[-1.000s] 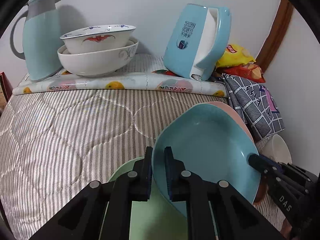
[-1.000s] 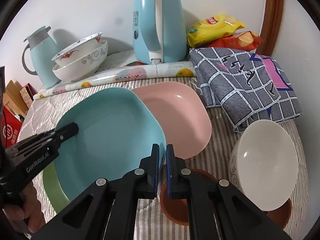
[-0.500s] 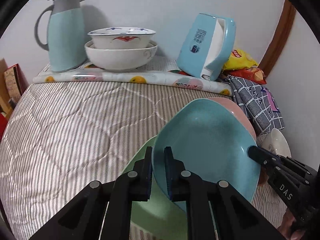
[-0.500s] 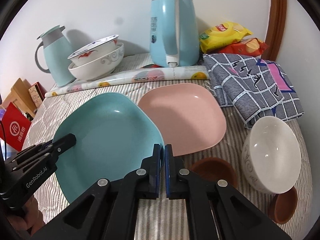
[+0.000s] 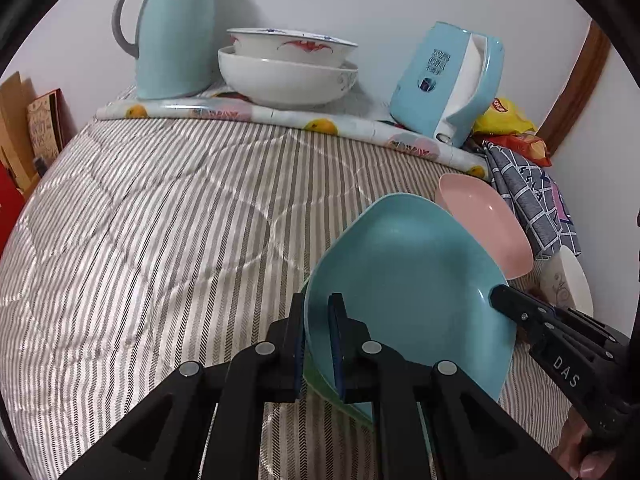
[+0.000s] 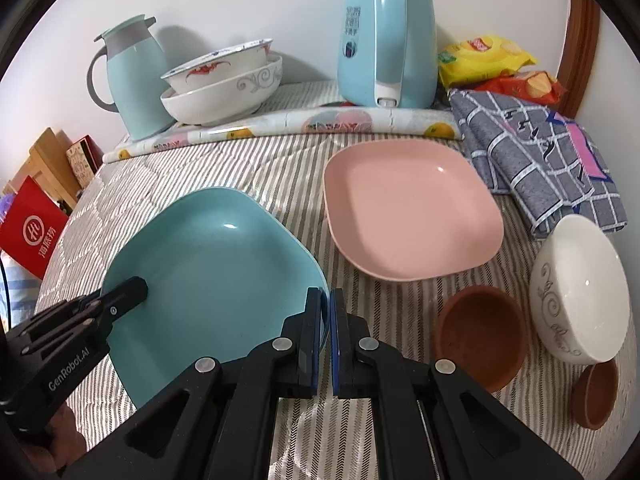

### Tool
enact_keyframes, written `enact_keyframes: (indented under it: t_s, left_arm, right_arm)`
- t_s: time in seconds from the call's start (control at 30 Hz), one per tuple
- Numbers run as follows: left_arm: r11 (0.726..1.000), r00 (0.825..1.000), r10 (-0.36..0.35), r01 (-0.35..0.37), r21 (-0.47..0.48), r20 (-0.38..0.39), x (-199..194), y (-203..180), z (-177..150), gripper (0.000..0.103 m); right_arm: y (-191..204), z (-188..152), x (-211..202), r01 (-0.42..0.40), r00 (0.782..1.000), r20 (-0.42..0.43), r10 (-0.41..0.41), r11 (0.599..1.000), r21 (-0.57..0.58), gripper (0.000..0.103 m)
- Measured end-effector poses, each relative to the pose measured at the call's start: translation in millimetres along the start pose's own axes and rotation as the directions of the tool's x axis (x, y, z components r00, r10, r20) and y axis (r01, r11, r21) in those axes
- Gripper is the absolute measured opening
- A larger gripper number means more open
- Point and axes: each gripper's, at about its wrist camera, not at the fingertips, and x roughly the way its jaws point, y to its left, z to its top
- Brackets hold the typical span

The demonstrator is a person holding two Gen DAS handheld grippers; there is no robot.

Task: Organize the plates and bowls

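Observation:
My left gripper (image 5: 318, 344) is shut on the near rim of a teal square plate (image 5: 408, 280), with a green plate (image 5: 340, 400) under it. My right gripper (image 6: 326, 340) is shut on the opposite rim of the same teal plate (image 6: 208, 272), which is lifted and tilted. A pink square plate (image 6: 408, 212) lies flat to its right. A white bowl (image 6: 580, 292) leans on two brown bowls, the nearer one (image 6: 480, 336) beside it. Two stacked white bowls (image 5: 288, 68) stand at the back.
A teal thermos jug (image 5: 172, 28), a blue kettle (image 6: 384, 36), a rolled fruit-print mat (image 5: 280, 116), a checked cloth (image 6: 540, 152) and snack bags (image 6: 488, 60) line the back. Striped quilt (image 5: 140, 220) spreads to the left. A red bag and boxes (image 6: 36, 216) stand off the left edge.
Both grippers have carried the teal plate left, off the pink plate, which now lies fully uncovered. The left view has swung left and drawn back.

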Motion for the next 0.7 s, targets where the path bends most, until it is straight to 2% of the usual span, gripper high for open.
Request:
enact_keyframes:
  t_s: [0.3, 0.47, 0.53, 0.63, 0.67, 0.7]
  left_arm:
    - [1.000, 1.000, 0.002, -0.001, 0.012, -0.012, 3.9, -1.7, -4.5, 0.011]
    - [1.000, 1.000, 0.003, -0.003, 0.000, -0.016, 3.0, -1.1, -5.3, 0.012]
    - [1.000, 1.000, 0.003, -0.003, 0.001, -0.028, 4.0, -1.6, -5.0, 0.014]
    - [1.000, 1.000, 0.004, -0.004, -0.001, -0.026, 1.4, -3.2, -5.6, 0.020]
    - [1.000, 1.000, 0.006, -0.006, -0.002, -0.028, 1.0, -4.1, -5.6, 0.024]
    - [1.000, 0.999, 0.007, -0.007, -0.006, -0.032, 0.0, -5.8, -5.7, 0.028]
  right_arm:
    - [1.1, -3.7, 3.8, 0.018, 1.000, -0.013, -0.018, 1.000, -0.009, 0.005]
    - [2.2, -2.1, 7.9, 0.013, 0.999, -0.033, -0.014, 1.000, -0.023, 0.008]
    - [3.4, -2.3, 8.2, 0.018, 0.999, -0.036, -0.019, 0.999, -0.030, 0.008]
    - [2.9, -3.7, 6.9, 0.011, 0.999, -0.045, -0.012, 1.000, -0.025, 0.013]
    - [2.1, -4.5, 4.8, 0.011, 0.999, -0.042, -0.012, 1.000, -0.014, 0.018]
    - [0.9, -5.4, 3.0, 0.010, 0.999, -0.040, -0.010, 1.000, -0.005, 0.029]
